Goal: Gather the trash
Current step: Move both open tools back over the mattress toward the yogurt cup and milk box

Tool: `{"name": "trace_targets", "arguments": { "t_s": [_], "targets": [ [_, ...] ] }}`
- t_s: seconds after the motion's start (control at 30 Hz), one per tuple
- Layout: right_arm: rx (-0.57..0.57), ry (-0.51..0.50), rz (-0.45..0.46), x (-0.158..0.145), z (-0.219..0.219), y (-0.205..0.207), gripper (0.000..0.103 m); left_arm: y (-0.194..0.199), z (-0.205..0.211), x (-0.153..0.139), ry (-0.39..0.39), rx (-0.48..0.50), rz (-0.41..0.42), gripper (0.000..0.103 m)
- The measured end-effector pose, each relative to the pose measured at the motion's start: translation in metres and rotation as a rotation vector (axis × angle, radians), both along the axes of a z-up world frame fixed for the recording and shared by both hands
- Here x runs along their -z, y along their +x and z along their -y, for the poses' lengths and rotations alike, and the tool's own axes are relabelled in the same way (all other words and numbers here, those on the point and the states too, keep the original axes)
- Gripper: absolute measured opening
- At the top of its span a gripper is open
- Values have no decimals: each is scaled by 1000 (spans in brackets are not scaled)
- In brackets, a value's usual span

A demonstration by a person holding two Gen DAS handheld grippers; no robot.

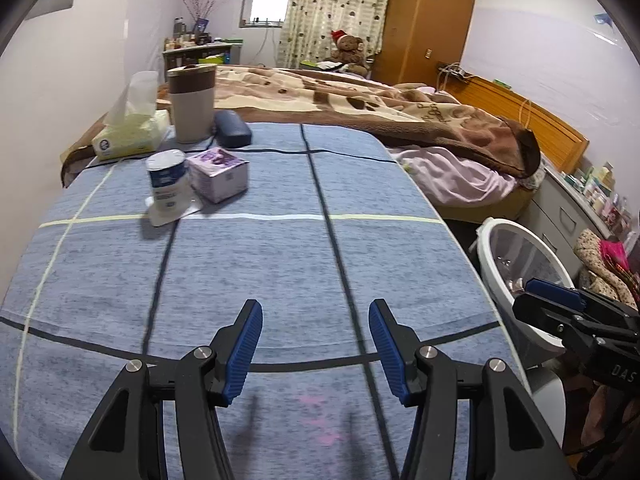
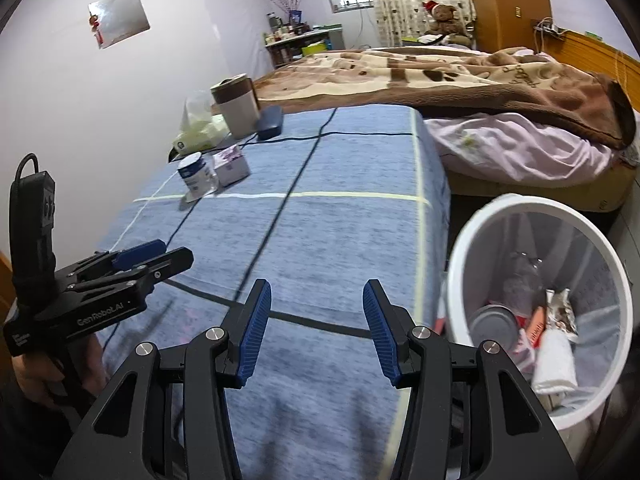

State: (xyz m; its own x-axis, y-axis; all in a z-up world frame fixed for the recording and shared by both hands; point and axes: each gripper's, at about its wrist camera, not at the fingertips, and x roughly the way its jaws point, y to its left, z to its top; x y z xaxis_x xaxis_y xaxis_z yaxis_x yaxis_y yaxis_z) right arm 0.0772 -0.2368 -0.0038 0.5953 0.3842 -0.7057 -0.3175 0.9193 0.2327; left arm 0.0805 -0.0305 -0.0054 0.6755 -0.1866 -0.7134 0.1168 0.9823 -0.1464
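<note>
Blue-padded fingers of both grippers spread wide, holding nothing.

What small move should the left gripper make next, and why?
Probably reach forward toward the small white cup standing on the blue cloth. The left gripper is open and holds nothing, and the white bin already contains trash.

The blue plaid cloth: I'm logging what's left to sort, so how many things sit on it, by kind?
Tissue pack: 1
Lidded beige canister: 1
Dark blue case: 1
White and blue cup: 1
Purple and white carton: 1
Total: 5
Both the left claw and the right claw are open and hold nothing.
</note>
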Motion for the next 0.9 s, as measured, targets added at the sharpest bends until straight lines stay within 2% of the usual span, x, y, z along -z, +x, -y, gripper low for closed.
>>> {"name": "trace_targets", "arguments": {
  "t_s": [0.37, 0.63, 0.7, 0.73, 0.9],
  "targets": [
    [-105, -46, 47, -15, -42, 19, 50, 13, -43, -7, 9, -79, 19, 55],
    [-116, -64, 53, -15, -61, 42, 50, 33, -84, -11, 5, -160, 27, 56],
    [-116, -60, 47, -13, -64, 49, 56, 41, -94, -11, 0, -180, 23, 56],
    [-113, -58, 46, -13, -65, 52, 65, 45, -97, -10, -2, -188, 21, 56],
    [-113, -63, 49, -10, -71, 63, 66, 76, -109, -8, 6, -217, 19, 60]
  ]
}}
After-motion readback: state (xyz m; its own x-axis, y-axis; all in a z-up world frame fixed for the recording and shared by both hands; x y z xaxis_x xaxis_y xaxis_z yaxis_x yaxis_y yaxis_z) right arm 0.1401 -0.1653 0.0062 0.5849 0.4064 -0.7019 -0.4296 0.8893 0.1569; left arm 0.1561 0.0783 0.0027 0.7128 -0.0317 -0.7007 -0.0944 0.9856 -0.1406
